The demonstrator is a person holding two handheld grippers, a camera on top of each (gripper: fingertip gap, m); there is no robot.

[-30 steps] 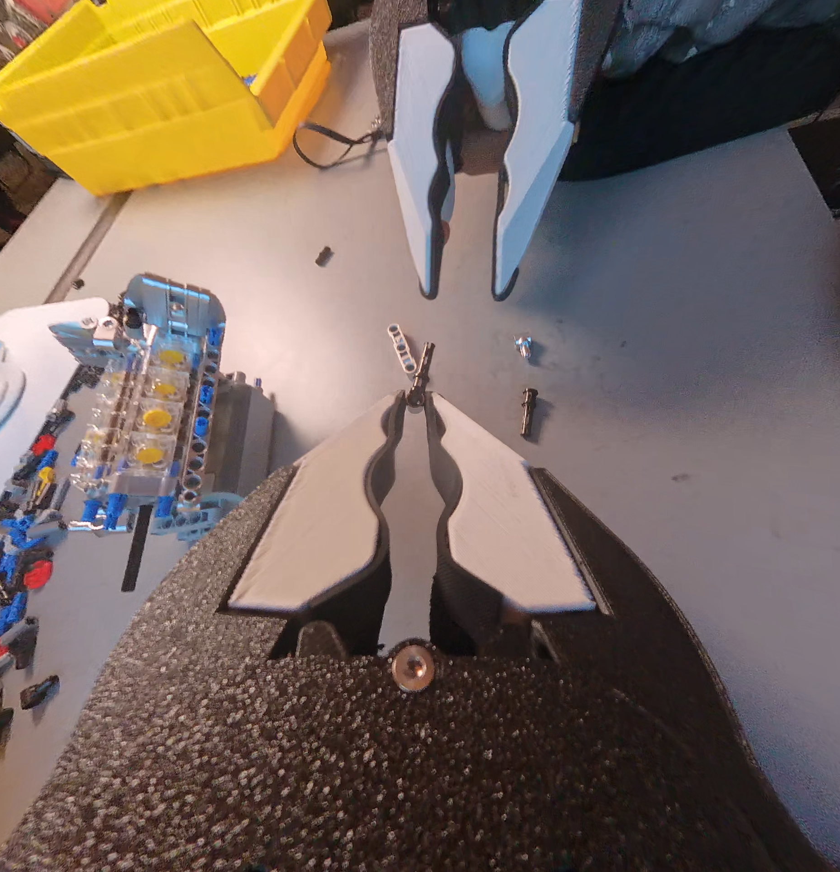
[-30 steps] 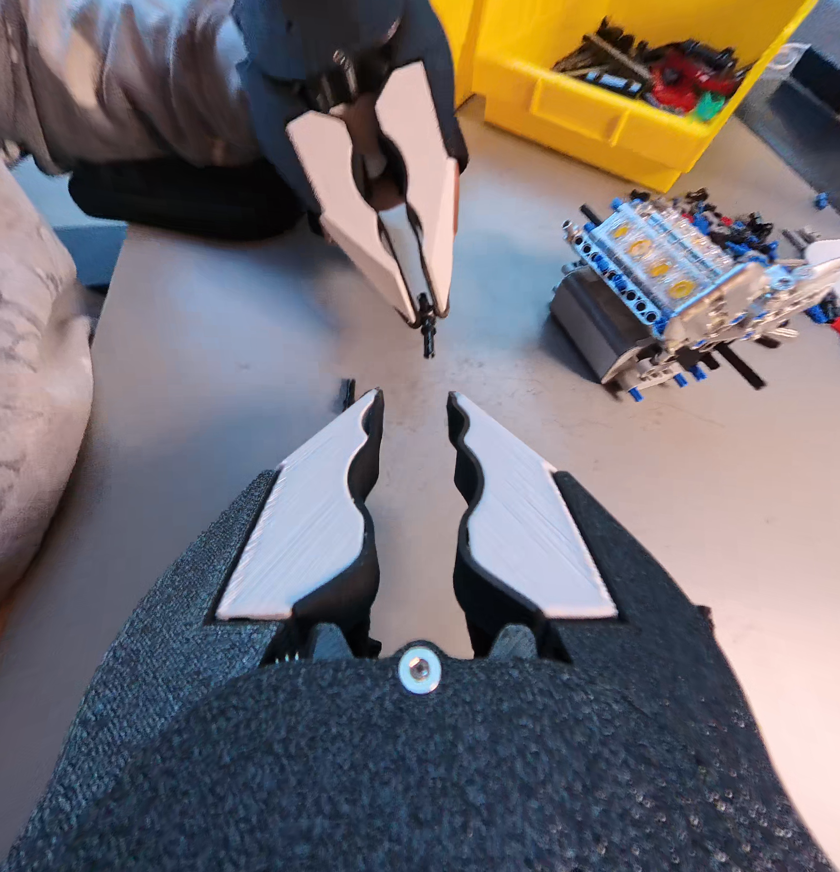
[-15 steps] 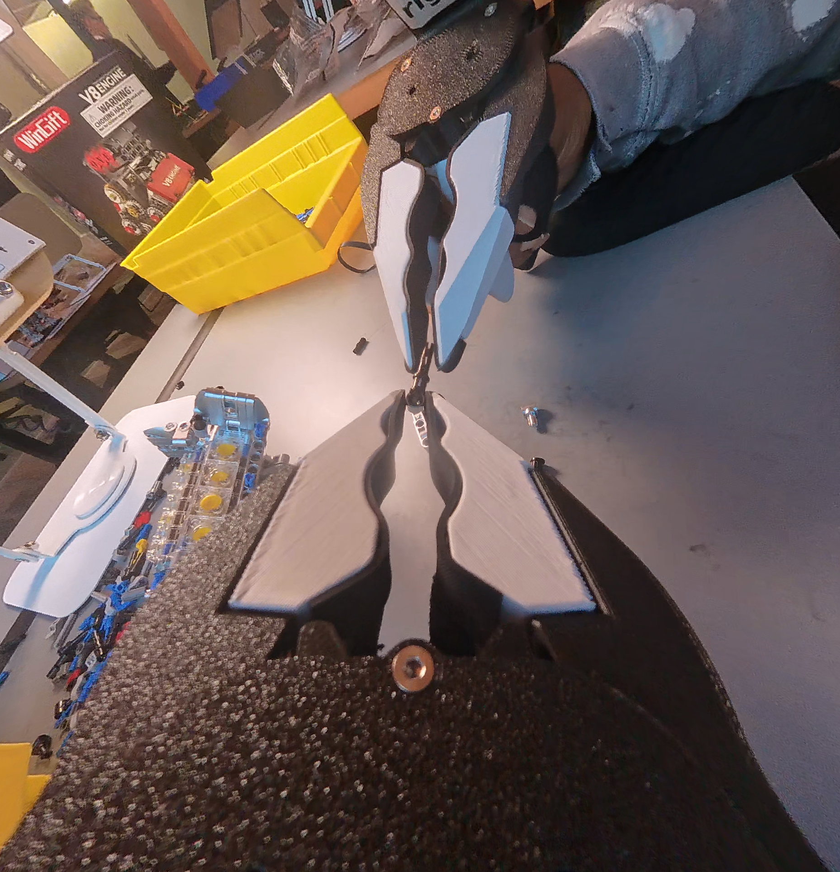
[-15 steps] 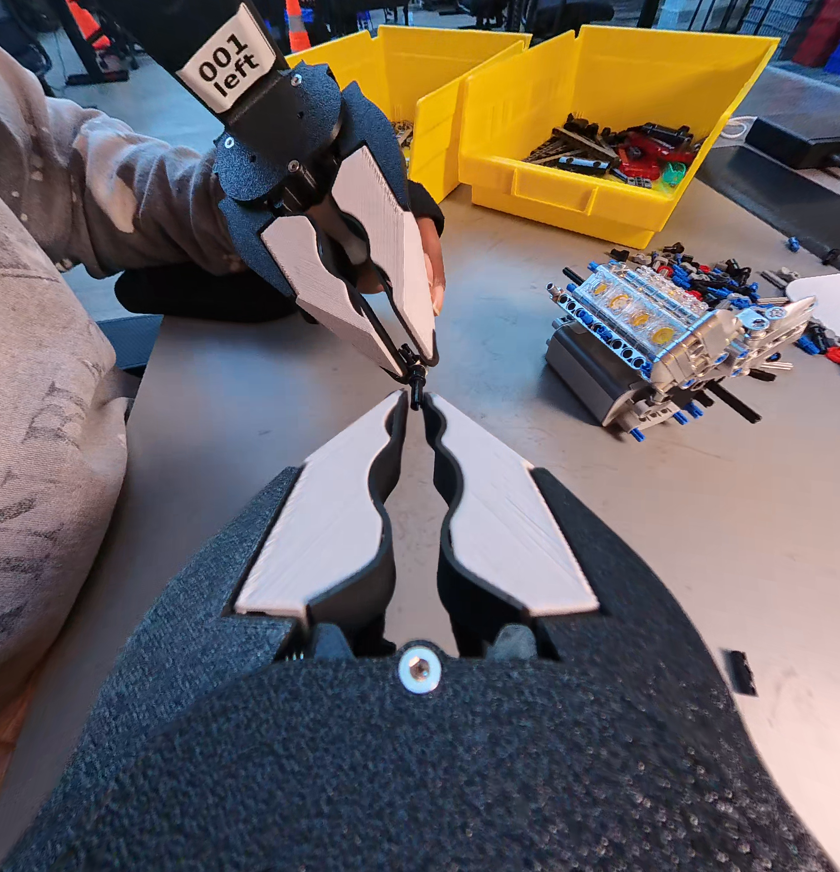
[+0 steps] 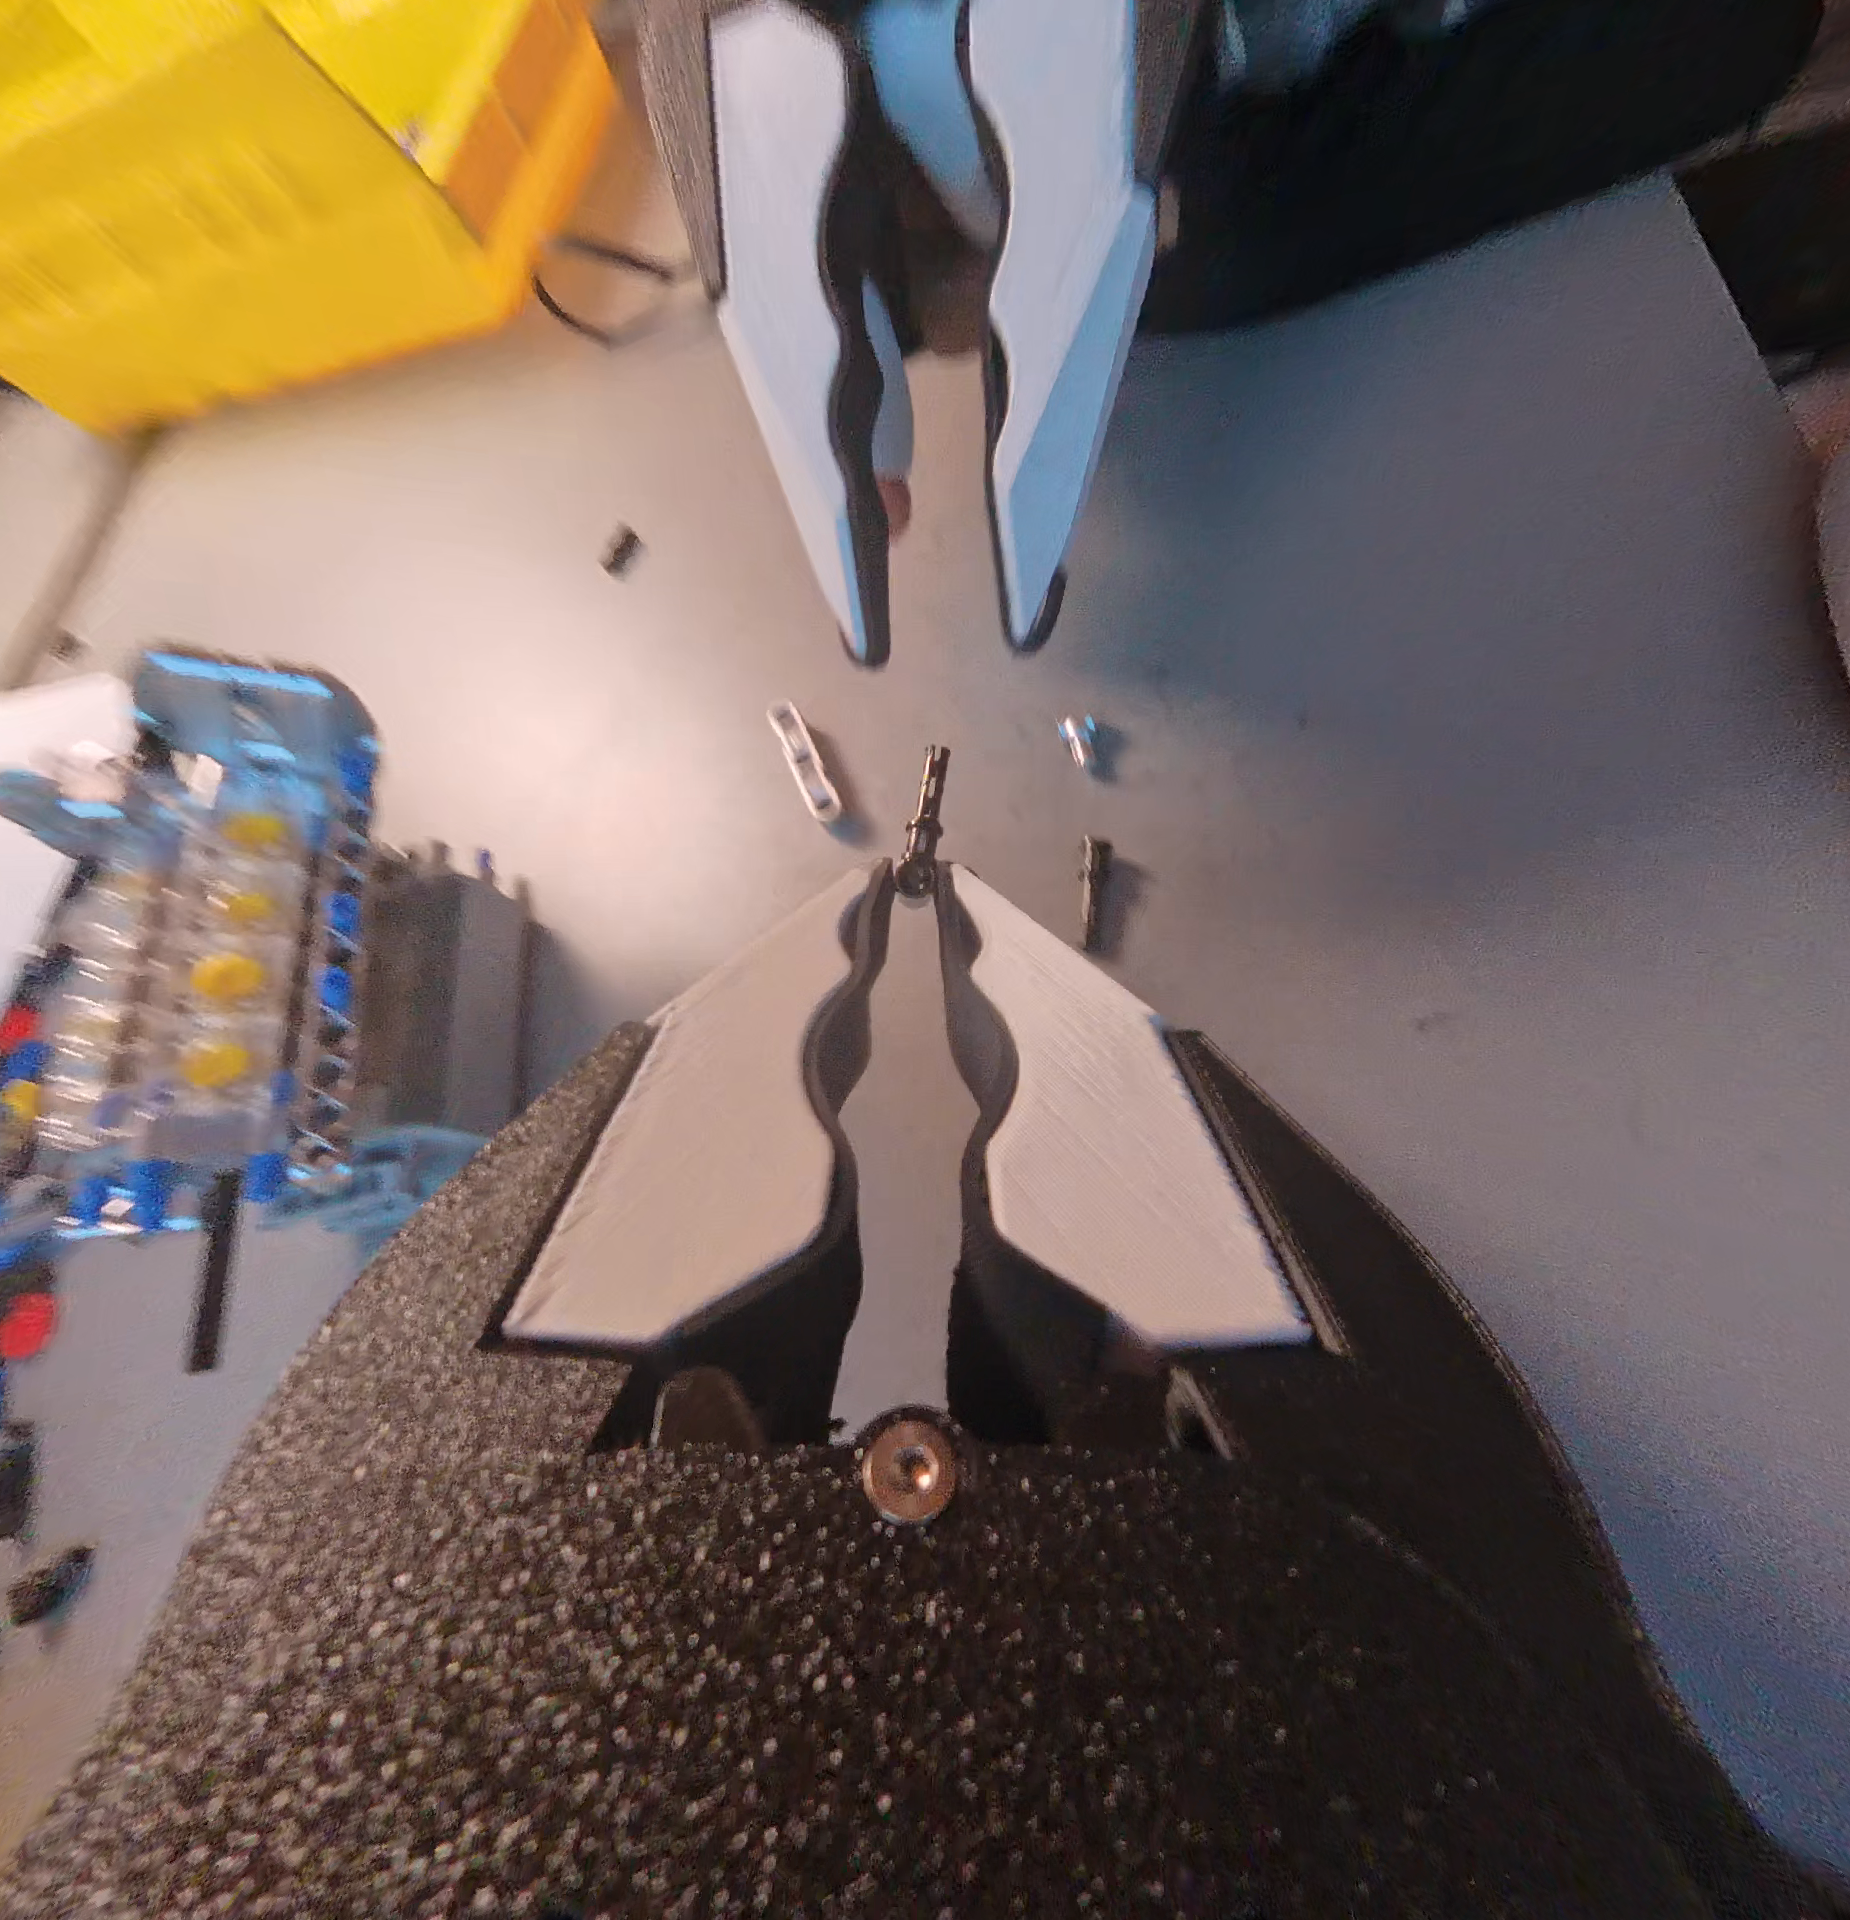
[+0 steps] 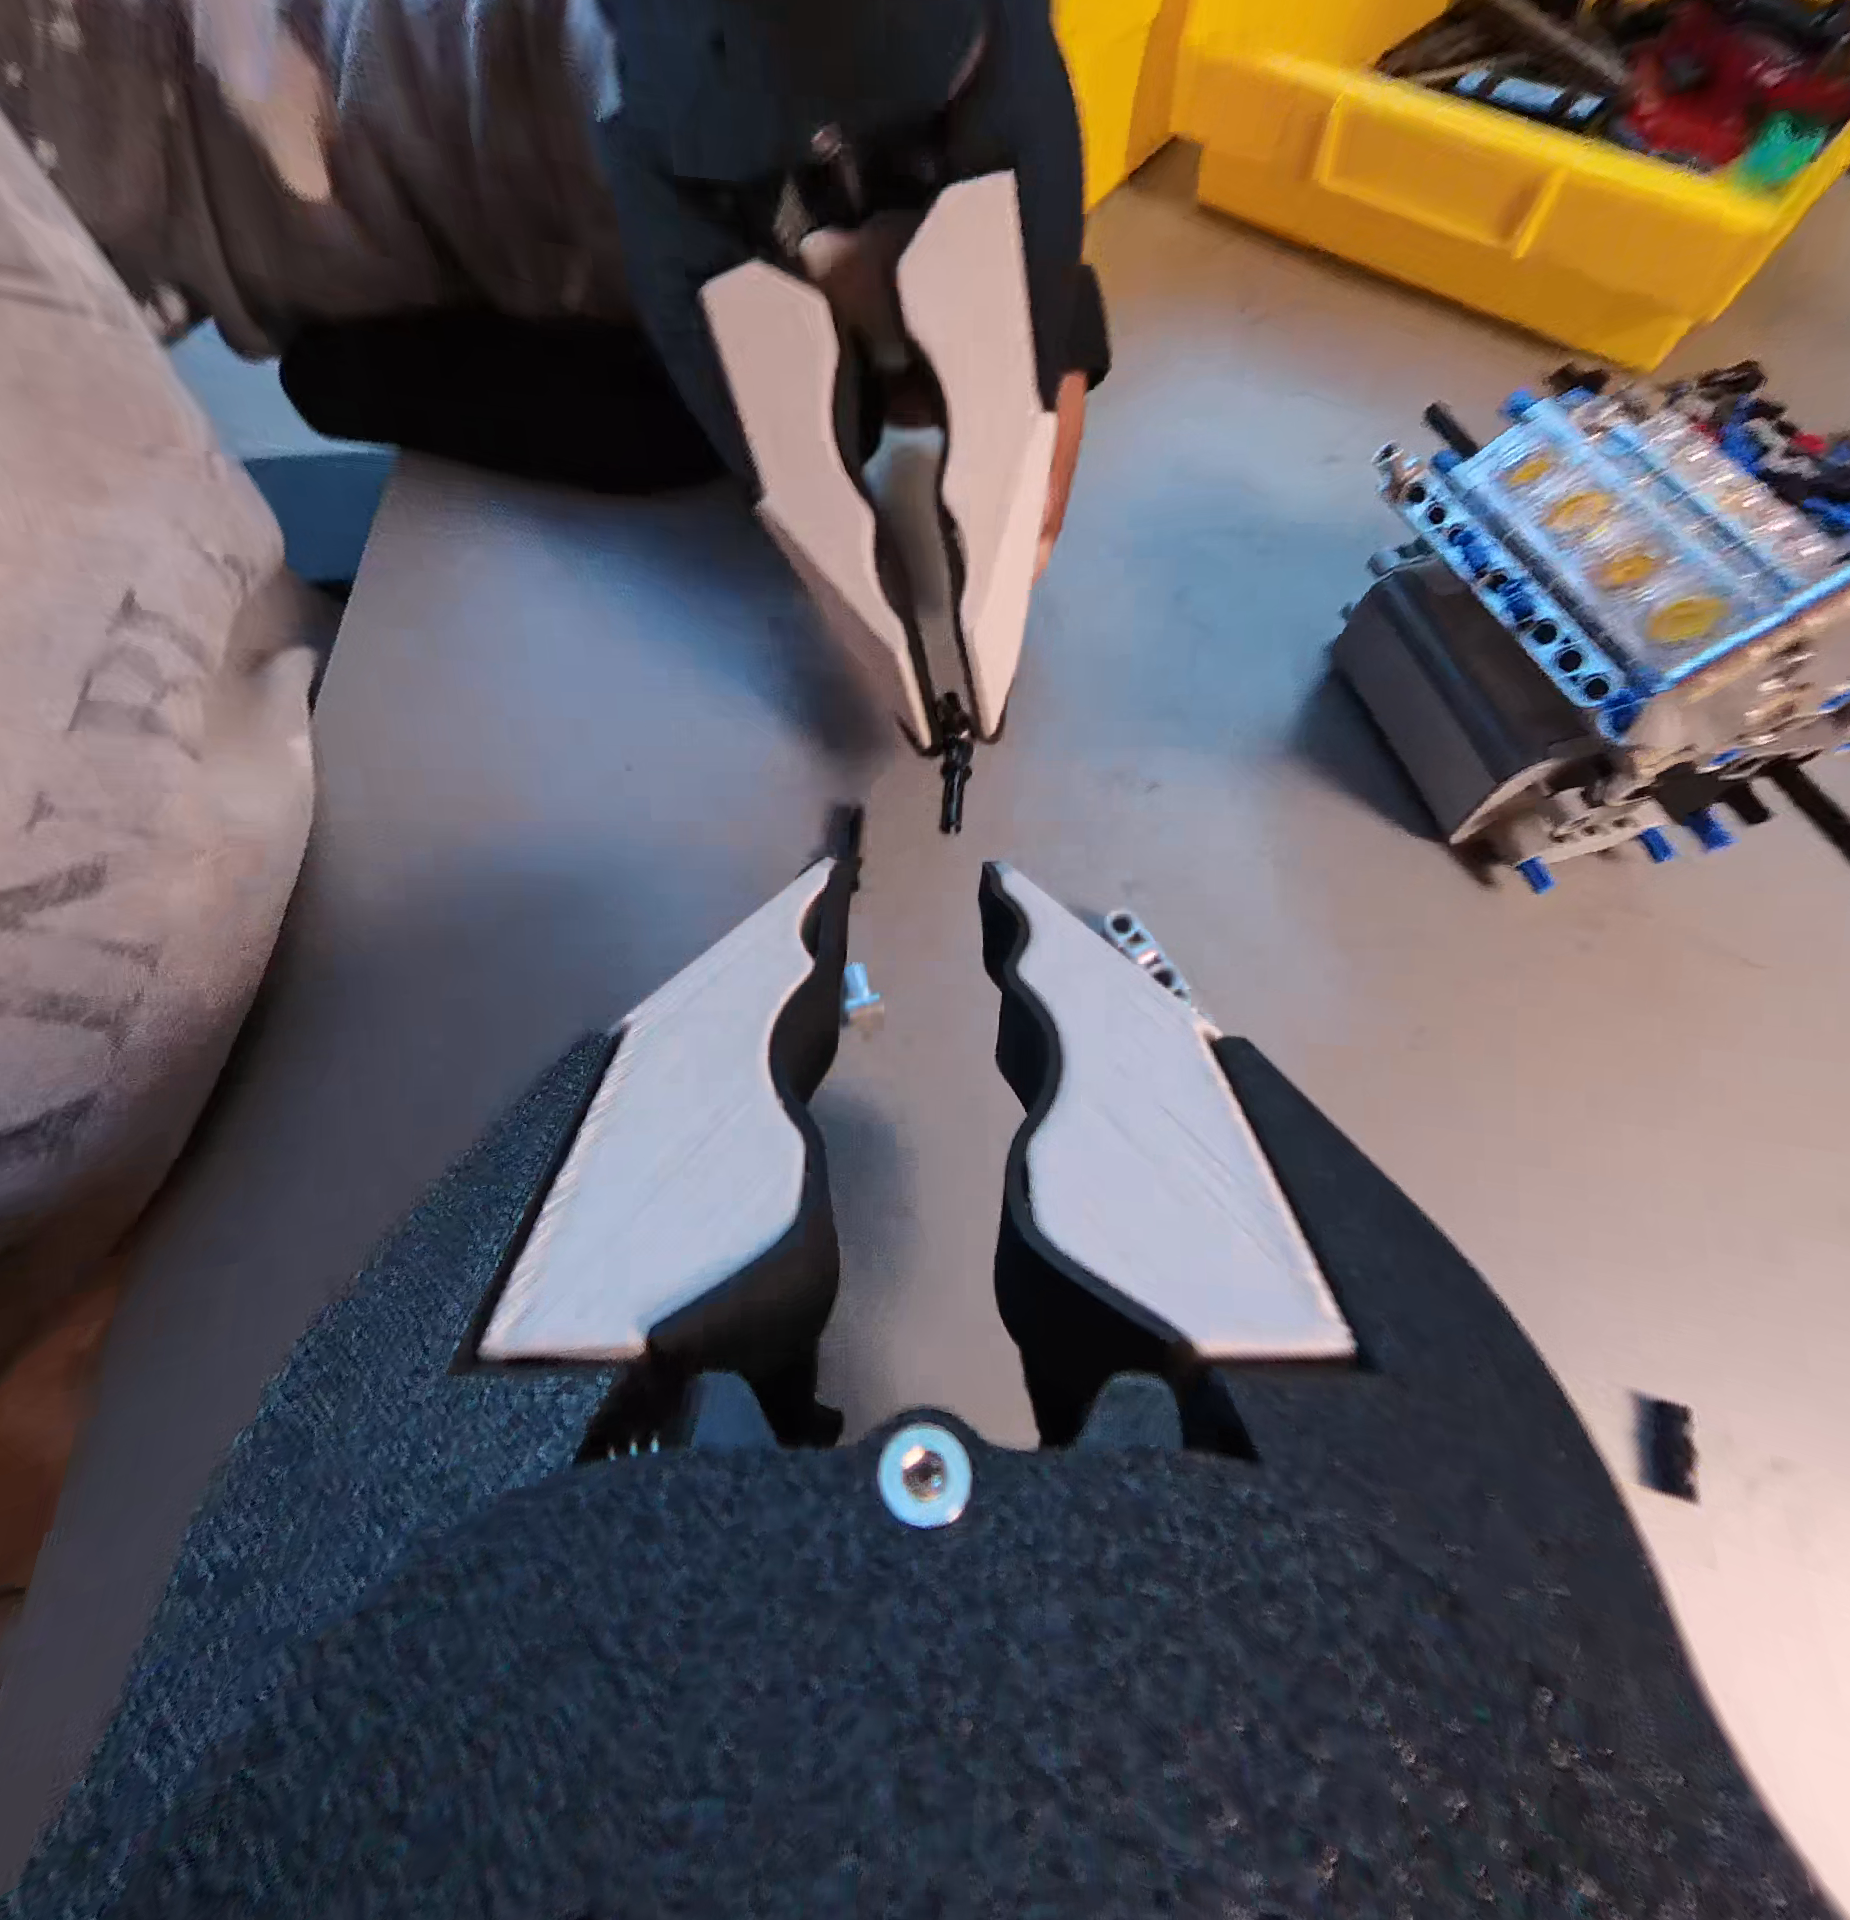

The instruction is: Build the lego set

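My left gripper (image 5: 913,878) is shut on the base of a small black pin (image 5: 926,816), which sticks out forward from its tips just above the grey table (image 5: 1472,831). The right wrist view shows the same grip, with the left gripper (image 6: 947,727) holding the pin (image 6: 952,784). My right gripper (image 6: 916,878) is open and empty, facing the pin tip with a short gap. In the left wrist view, the right gripper (image 5: 947,639) stands opposite, with its jaws apart.
On the table lie a grey beam (image 5: 809,769), a small silver piece (image 5: 1079,740), a second black pin (image 5: 1095,894) and a black bit (image 5: 617,548). A brick engine model (image 6: 1627,613) stands aside. Yellow bins (image 6: 1523,187) are at the back. A person's sleeve (image 6: 121,727) is near. About 4 centimetres separates my left fingertips from my right. The small silver piece (image 5: 1079,740) lies around 4 centimetres away from my right fingertips. Seen from the right wrist view (image 6: 863,1006) as well.
Half a second ago the right gripper was closed around the pin's free end, both held higher. Now it has opened and drawn back, and both grippers are lower over the table.
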